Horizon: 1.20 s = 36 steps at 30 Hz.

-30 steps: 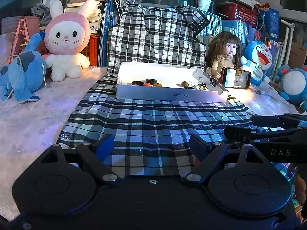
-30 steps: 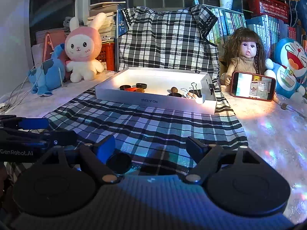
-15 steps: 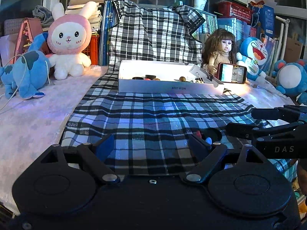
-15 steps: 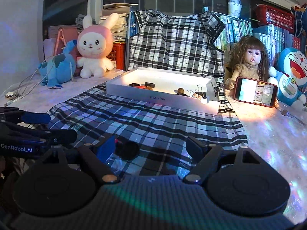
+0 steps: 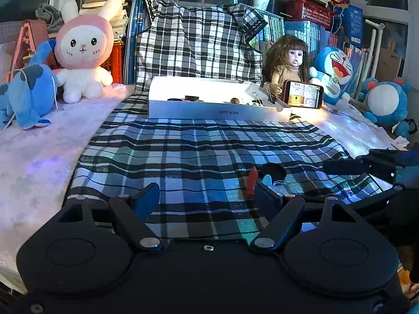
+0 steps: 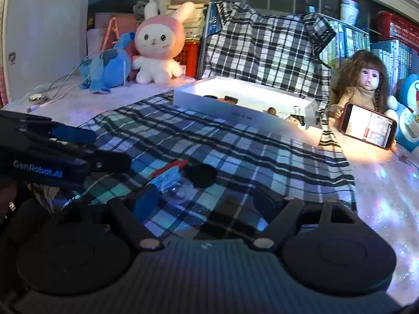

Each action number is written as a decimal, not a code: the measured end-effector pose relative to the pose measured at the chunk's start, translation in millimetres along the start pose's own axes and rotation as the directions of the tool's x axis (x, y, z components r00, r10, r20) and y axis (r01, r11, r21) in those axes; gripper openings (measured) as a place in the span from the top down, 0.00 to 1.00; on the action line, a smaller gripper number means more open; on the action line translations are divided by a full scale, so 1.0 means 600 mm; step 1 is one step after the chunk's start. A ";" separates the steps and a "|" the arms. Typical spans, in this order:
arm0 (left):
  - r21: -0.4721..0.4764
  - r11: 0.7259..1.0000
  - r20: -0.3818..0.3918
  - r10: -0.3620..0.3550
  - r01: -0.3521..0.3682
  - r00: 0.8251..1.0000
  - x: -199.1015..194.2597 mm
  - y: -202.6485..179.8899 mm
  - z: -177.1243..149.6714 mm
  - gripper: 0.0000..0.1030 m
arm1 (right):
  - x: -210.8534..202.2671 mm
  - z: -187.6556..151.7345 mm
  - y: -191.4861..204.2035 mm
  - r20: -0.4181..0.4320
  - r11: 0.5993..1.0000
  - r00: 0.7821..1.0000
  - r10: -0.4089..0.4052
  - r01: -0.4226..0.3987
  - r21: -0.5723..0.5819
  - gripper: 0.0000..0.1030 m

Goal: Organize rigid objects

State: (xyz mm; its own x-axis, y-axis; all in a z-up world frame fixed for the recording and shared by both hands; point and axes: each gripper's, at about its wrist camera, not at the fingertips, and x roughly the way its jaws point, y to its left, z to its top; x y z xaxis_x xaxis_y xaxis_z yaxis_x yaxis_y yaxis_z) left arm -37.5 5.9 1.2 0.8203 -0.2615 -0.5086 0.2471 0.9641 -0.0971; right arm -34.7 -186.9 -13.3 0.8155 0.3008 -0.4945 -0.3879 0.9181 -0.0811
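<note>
Red peg [image 5: 252,184] newly visible; left hand-held gripper [image 5: 207,196] narrowing, apparently empty.

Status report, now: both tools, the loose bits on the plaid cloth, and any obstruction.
Left tool open, jaws just closing, empty. Right tool open, empty. Red stick, black disc, clear piece loose on cloth, short of white box. Nothing blocking.

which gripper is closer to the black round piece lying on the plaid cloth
Right, though narrowly. The black round piece lies just ahead of the open right gripper, toward its left finger; the open left gripper sits left of it, jaws just narrowing, empty.
</note>
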 end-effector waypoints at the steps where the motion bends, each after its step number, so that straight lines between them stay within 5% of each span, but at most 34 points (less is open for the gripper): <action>1: 0.001 1.000 -0.003 -0.003 0.003 1.000 0.001 0.000 0.000 0.26 | 0.002 -0.001 0.003 -0.004 1.000 1.000 0.007 -0.007 -0.002 0.18; 7: -0.020 0.999 -0.010 -0.026 0.025 1.000 0.003 0.005 0.000 0.34 | 0.013 -0.002 0.014 -0.013 1.000 1.000 0.027 -0.027 0.000 0.30; 18: 0.000 0.998 -0.016 -0.066 0.066 0.998 0.006 -0.007 -0.002 0.38 | 0.024 -0.003 0.024 -0.011 0.998 0.998 0.062 -0.062 0.015 0.67; 27: 0.021 0.996 -0.025 -0.085 0.086 0.996 0.011 -0.022 -0.005 0.38 | 0.013 -0.009 0.012 -0.003 0.999 0.999 0.035 -0.035 0.012 0.67; 36: 0.049 0.988 -0.057 -0.145 0.148 0.988 0.023 -0.051 -0.010 0.64 | -0.004 -0.019 -0.027 -0.010 0.997 0.999 -0.050 0.051 0.065 0.67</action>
State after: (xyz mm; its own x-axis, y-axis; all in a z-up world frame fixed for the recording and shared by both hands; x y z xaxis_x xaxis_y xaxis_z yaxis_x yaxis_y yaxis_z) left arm -36.8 -27.0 -7.7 0.7453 -0.3955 -0.5368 0.3908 0.9114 -0.1289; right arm -35.2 -205.4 -20.7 0.8297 0.2519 -0.4982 -0.3171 0.9471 -0.0493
